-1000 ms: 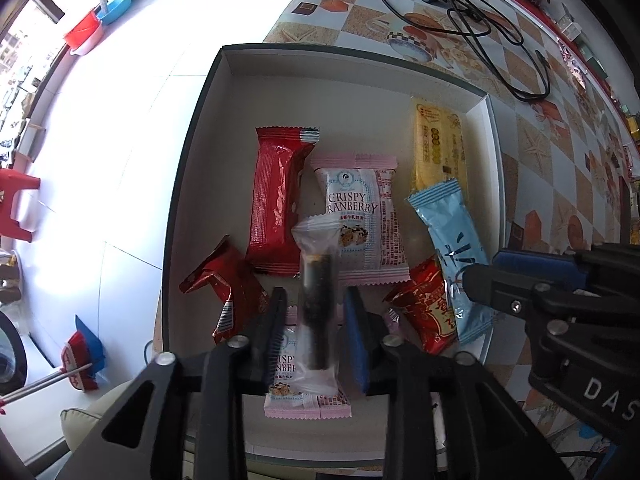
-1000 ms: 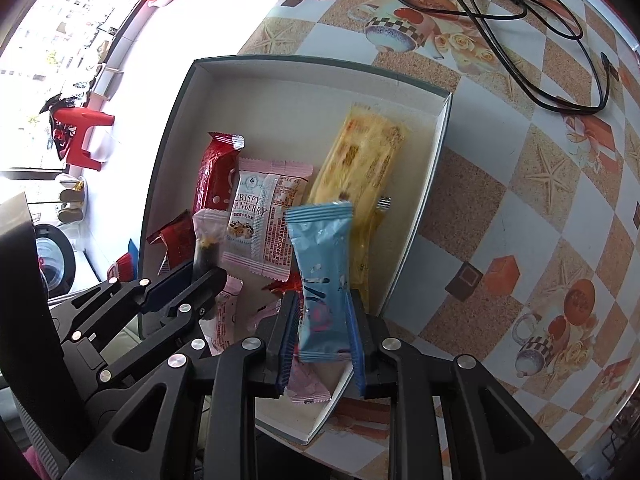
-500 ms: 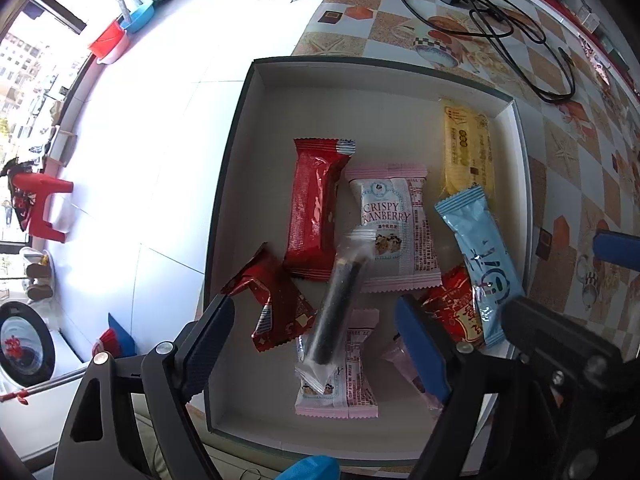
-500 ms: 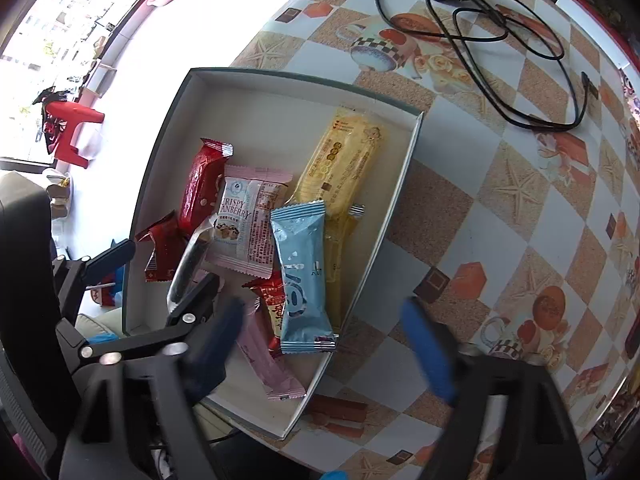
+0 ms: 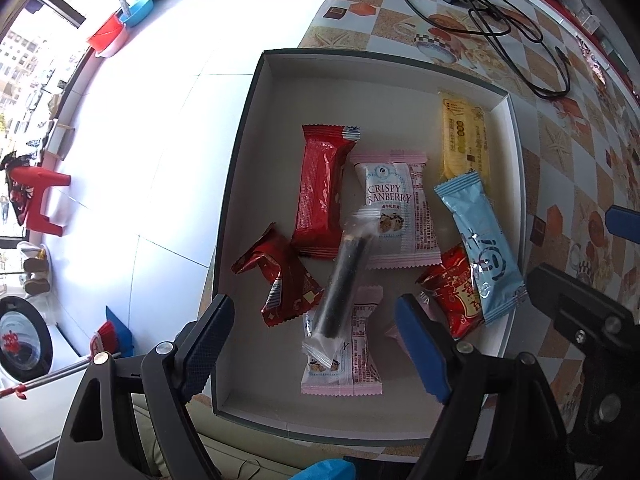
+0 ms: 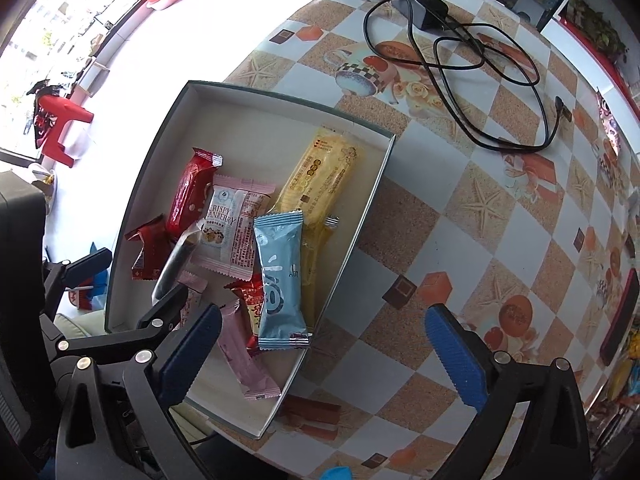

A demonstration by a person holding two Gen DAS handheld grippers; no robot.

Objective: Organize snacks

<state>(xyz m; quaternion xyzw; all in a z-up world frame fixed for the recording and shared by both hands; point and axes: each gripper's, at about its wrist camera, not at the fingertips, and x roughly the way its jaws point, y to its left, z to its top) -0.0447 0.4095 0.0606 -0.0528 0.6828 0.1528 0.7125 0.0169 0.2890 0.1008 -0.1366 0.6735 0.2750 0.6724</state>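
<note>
Both blue-padded fingers of the left hand-held gripper stand wide apart at the bottom of the left wrist view, holding nothing, above the near end of a shallow white cardboard tray with a dark rim. Inside the tray, at mid-frame, a clear packet with a dark stick-shaped snack lies slantwise across a pink-and-white cranberry packet and a second pink-edged packet below it. A long red wrapper sits to the left of centre, a crumpled red packet lower left, a yellow packet upper right. A light blue sachet overlaps a red printed packet at lower right.

In the right wrist view the right hand-held gripper is also spread wide and empty, low in the frame, one finger over the tray's near corner and the other over the checkered, starfish-patterned bench. The light blue sachet rests at centre on what seems to be a second yellow wrapper, partly hidden. A plain pink sachet lies below it. A black power adapter with coiled cable lies on the bench at upper right.
</note>
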